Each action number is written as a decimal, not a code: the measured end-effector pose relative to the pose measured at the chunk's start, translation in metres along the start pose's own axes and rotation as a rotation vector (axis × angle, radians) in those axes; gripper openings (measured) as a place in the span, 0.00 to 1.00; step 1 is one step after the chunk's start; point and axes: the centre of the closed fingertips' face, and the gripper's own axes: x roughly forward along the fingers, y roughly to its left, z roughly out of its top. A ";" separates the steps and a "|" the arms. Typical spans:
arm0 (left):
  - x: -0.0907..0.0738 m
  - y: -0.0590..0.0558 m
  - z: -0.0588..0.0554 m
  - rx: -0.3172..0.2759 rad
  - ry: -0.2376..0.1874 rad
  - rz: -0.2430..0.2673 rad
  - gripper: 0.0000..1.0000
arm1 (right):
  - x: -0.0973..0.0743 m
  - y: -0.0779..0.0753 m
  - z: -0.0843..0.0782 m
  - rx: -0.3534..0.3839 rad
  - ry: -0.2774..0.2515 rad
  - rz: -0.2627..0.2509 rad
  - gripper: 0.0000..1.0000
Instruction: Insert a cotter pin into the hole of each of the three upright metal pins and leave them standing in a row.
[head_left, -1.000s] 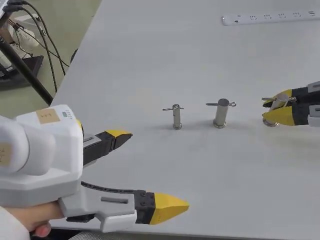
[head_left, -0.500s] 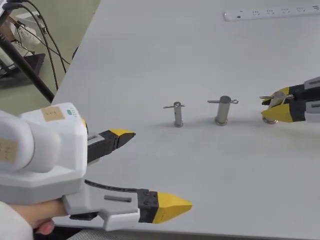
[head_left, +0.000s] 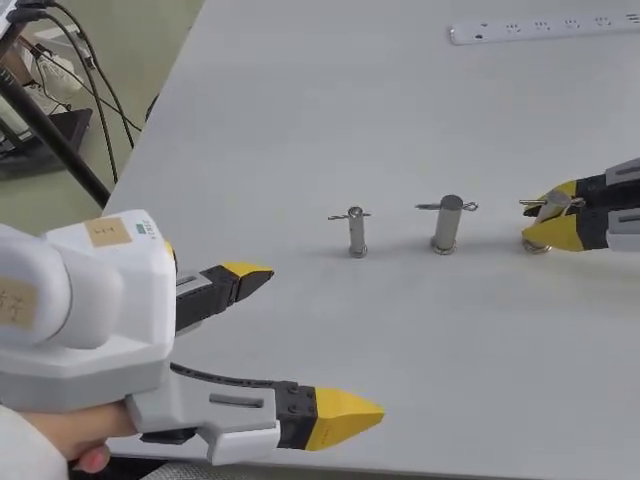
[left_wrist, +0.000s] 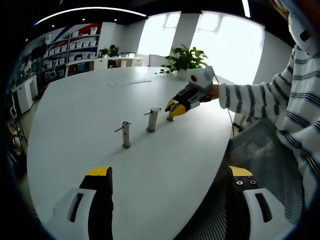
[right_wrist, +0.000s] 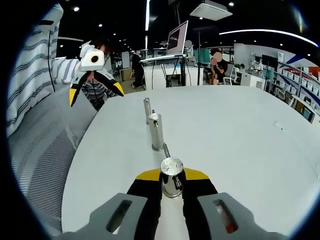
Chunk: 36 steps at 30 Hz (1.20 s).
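A tan sticker (head_left: 108, 231) is sitting on the white body of the left gripper (head_left: 300, 345); its print is too small to read. That claw is hanging released over the near left edge of the grey table (head_left: 300, 120), its yellow-tipped jaws spread wide with nothing between them.

Three metal pins are standing upright in a row across the middle of the table. The left pin (head_left: 356, 232) is carrying the left cotter pin (head_left: 347, 215) crosswise through its top. Just to its right, the middle pin (head_left: 446, 225) is carrying the middle cotter pin (head_left: 440, 207) the same way. At the right end, the right gripper (head_left: 548, 212) is clenching the right pin (right_wrist: 171, 166) around its shaft, one jaw pressing on each side. The right cotter pin (head_left: 532, 203) is sticking out leftward from between those jaws; how far it is passing through is hidden.

A white power strip (head_left: 540, 28) is lying at the far right of the table, well apart from the row. Black cables (head_left: 70, 70) are hanging beyond the far left edge.
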 end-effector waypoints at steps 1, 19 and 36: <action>0.000 0.000 0.000 -0.003 -0.002 -0.002 0.93 | -0.001 0.000 0.001 0.002 -0.002 0.000 0.10; 0.003 -0.004 0.021 0.009 -0.068 -0.011 0.94 | -0.047 0.007 0.074 0.005 -0.131 -0.124 0.62; -0.007 0.011 0.028 -0.029 -0.124 0.029 0.94 | -0.069 0.034 0.050 0.205 -0.141 -0.262 0.87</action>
